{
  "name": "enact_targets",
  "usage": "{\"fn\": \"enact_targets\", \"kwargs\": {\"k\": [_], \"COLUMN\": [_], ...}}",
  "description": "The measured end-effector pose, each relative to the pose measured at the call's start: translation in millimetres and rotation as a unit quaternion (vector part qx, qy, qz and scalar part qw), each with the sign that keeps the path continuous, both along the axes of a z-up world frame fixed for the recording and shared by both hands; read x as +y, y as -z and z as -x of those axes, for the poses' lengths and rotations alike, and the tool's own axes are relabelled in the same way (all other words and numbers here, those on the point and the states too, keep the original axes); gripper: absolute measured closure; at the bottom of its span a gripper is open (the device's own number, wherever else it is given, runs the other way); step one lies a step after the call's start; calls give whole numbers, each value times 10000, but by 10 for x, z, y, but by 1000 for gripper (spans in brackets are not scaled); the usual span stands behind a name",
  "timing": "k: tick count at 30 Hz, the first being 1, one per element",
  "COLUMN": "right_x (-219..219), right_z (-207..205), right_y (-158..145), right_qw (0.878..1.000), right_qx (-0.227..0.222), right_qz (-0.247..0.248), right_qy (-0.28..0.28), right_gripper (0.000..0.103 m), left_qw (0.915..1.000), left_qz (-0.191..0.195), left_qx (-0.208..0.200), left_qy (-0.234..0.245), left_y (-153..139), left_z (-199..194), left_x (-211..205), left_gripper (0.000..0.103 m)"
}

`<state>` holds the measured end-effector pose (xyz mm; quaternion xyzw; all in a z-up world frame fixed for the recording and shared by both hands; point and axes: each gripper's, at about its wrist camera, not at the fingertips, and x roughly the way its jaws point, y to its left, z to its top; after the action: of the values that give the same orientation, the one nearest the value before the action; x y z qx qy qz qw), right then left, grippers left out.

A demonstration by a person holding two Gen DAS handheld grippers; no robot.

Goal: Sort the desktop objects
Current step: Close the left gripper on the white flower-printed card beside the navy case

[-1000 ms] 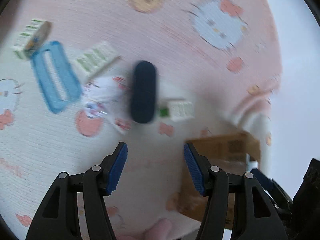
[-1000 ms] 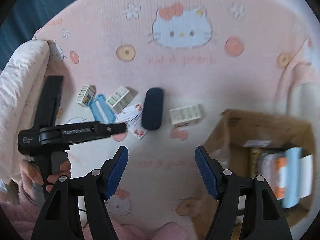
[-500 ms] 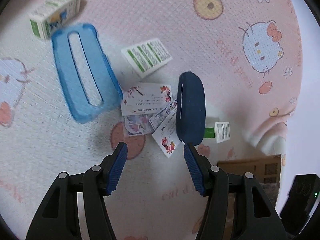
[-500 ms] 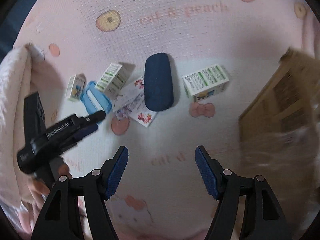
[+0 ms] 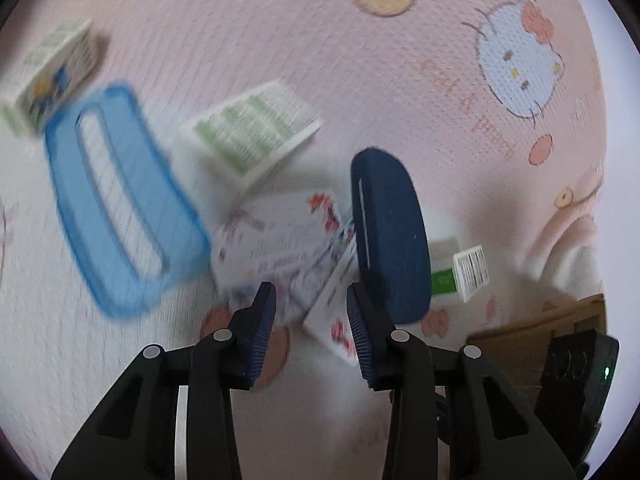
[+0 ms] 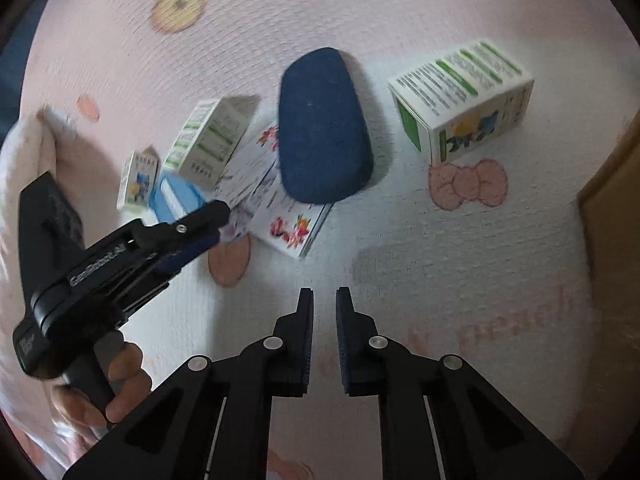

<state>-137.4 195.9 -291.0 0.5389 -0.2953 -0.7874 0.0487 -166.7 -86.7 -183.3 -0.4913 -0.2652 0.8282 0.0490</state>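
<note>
the half-closed left gripper (image 5: 310, 320), jaws just narrowing, reaches the cards (image 5: 280, 240), holding nothing, and next must pinch one; the right gripper (image 6: 324, 320) is clenched, empty.

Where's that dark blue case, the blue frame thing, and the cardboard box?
dark blue case (image 6: 324, 128), right wrist view, middle of its top.
blue frame (image 5: 68, 184), left wrist view, left rail.
cardboard box (image 6: 612, 216), right wrist view, its side wall.

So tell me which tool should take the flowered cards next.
Left. The left tool is part open just over the cards. The right tool is shut over bare blanket, well short of them.
</note>
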Motion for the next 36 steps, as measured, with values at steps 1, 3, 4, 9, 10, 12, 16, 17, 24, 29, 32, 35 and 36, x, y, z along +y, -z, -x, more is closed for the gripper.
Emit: {"fn": "enact_targets", "kwargs": {"k": [1, 3, 4, 9, 10, 12, 16, 17, 24, 29, 32, 35, 36], "right_x": [34, 93, 119, 153, 149, 169, 189, 183, 41, -11, -233, -385, -392], "right_z": [36, 100, 135, 182, 199, 204, 202, 182, -174, -534, -599, -693, -711], "right_y": [41, 109, 142, 222, 281, 338, 350, 348, 241, 157, 104, 45, 7], "right_qw": [9997, 9987, 9982, 9967, 9971, 9955, 9942, 9942, 9972, 9975, 9990, 9972, 9965], "right_qx": [75, 127, 137, 410, 364, 495, 611, 617, 495, 529, 418, 470, 558], "right_qz": [206, 407, 464, 575, 532, 693, 822, 812, 529, 405, 44, -288, -288], "right_qy": [82, 281, 361, 402, 393, 406, 333, 350, 188, 227, -116, -513, -554], "right_gripper": [94, 94, 94, 94, 94, 94, 94, 94, 94, 94, 96, 96, 96], "left_qw": [9999, 9985, 9976, 9989, 9994, 9994, 9974, 9968, 9948, 9890, 9882, 9899, 9906], "left_qz": [129, 505, 623, 322, 221, -158, -603, -644, -584, -902, -888, -790, -777], "left_qx": [51, 110, 107, -141, -72, -141, -208, -233, -381, -658, -710, -755, -752], "left_qy": [74, 198, 283, 321, 251, 291, 347, 404, 743, 968, 1027, 905, 838], "left_y": [-11, -24, -18, 180, 179, 210, 266, 285, 288, 330, 328, 301, 294], "left_z": [26, 78, 100, 145, 124, 108, 36, 7, -317, -604, -788, -868, -886], "left_x": [16, 62, 86, 52, 23, -20, -41, -24, 120, 190, 185, 127, 102], "left_gripper": [63, 63, 63, 63, 63, 63, 63, 63, 63, 68, 69, 69, 69]}}
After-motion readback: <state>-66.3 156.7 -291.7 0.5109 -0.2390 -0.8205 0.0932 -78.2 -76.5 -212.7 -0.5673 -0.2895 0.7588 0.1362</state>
